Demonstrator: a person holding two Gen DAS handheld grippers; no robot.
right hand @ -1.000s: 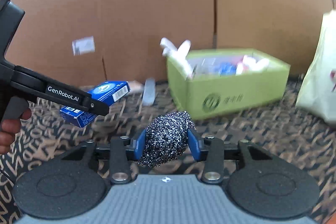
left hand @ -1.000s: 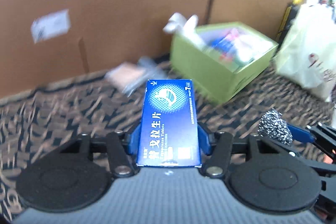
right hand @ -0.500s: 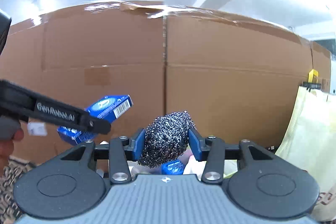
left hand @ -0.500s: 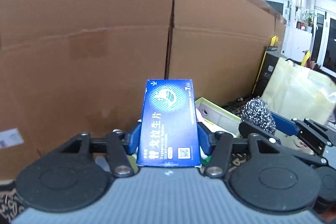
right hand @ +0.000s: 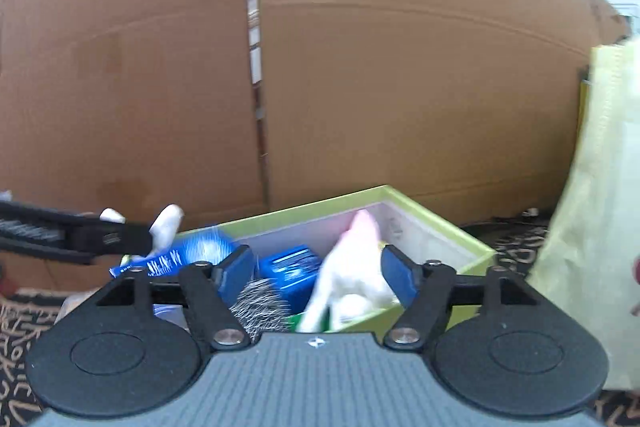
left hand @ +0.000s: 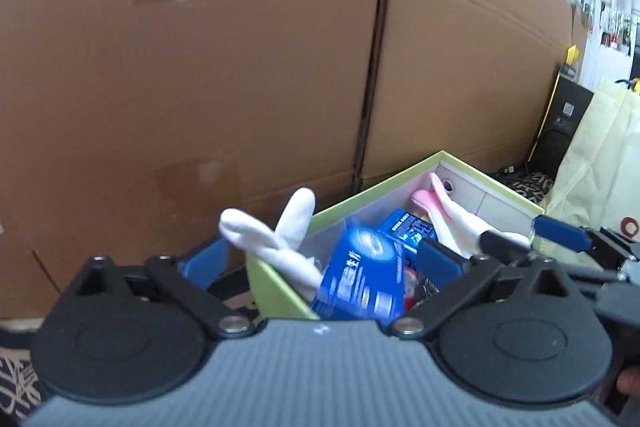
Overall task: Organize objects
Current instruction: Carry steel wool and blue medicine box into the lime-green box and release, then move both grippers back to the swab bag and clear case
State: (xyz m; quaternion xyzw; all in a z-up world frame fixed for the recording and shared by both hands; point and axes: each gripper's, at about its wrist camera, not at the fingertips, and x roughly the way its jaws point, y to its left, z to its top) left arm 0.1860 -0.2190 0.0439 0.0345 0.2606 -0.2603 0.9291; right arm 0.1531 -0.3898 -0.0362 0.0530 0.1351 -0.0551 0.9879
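Over green box (left hand: 276, 291), both jaws opening, nothing clamped: light rigid blue medicine carton (left hand: 360, 279) at 12 o'clock, springy steel-wool scourer (right hand: 260, 303) at 11; regrasp by flat sides.

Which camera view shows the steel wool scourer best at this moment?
The right wrist view. There the steel wool scourer shows as a grey wiry ball between the opening jaws of the right gripper, over the green box. In the left wrist view I cannot make it out; the blurred blue medicine box fills that spot.
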